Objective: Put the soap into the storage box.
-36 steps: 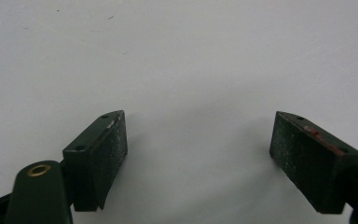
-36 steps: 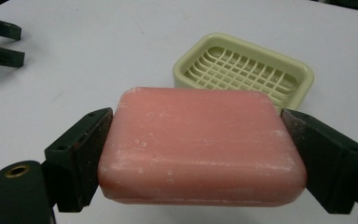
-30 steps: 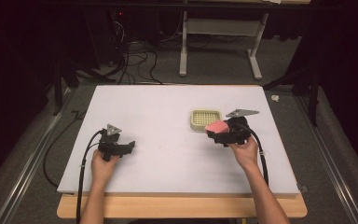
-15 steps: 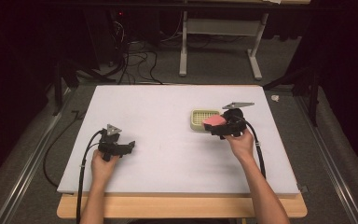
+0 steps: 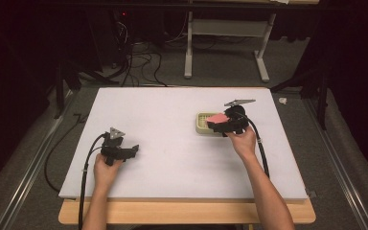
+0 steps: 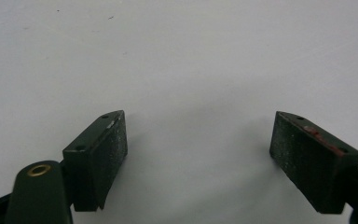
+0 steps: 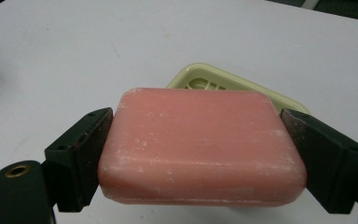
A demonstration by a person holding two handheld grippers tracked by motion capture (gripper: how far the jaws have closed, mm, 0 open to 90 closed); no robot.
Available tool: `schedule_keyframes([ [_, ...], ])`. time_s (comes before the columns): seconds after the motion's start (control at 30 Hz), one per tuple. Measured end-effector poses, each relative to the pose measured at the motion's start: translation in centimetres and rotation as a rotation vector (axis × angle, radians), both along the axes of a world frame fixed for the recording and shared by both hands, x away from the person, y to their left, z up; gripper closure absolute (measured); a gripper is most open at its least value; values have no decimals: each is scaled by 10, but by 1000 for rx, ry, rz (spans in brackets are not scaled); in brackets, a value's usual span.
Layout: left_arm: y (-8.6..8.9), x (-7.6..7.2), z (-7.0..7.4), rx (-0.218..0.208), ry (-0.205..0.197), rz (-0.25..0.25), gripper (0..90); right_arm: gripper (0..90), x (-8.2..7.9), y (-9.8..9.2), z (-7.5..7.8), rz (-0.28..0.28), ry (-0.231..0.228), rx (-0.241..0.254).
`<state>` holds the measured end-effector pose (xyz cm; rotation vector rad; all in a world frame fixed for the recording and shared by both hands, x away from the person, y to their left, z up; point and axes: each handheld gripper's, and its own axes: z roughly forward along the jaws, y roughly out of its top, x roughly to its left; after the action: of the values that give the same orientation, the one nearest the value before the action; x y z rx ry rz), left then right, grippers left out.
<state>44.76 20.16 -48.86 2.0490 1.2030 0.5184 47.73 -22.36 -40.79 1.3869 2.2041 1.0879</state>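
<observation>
Holding the soap [image 7: 200, 147] in my right gripper [image 5: 223, 125], jaws clamped on its two short ends, long axis running jaw to jaw. Dish [image 7: 235, 88] sits just beyond and below the bar, partly hidden behind it; in the high view the bar hangs over the dish's [image 5: 200, 124] near-right edge. My read: next move is a short push forward and down, bar's long side kept in line with the dish. Left gripper [image 5: 120, 152] idles wide open with nothing in it, well apart on the table [image 5: 163, 143], so right hand is the nearer one.
</observation>
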Motion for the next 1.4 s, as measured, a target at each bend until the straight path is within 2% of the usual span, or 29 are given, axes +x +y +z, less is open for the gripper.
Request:
schedule_keyframes([
  [0.33,0,0,0,-1,-2,1,193,138,14,10,-5,-58,5,-69],
  [0.9,0,0,0,-1,-2,2,193,137,35,24,-26,-104,47,-96],
  [1.23,0,0,0,0,-2,1,193,137,40,31,-34,-116,63,-107],
  [1.37,0,0,0,0,-2,1,193,137,40,33,-35,-114,54,-118],
  [1.4,0,0,0,0,-2,1,193,136,40,35,-35,-111,47,-139],
])
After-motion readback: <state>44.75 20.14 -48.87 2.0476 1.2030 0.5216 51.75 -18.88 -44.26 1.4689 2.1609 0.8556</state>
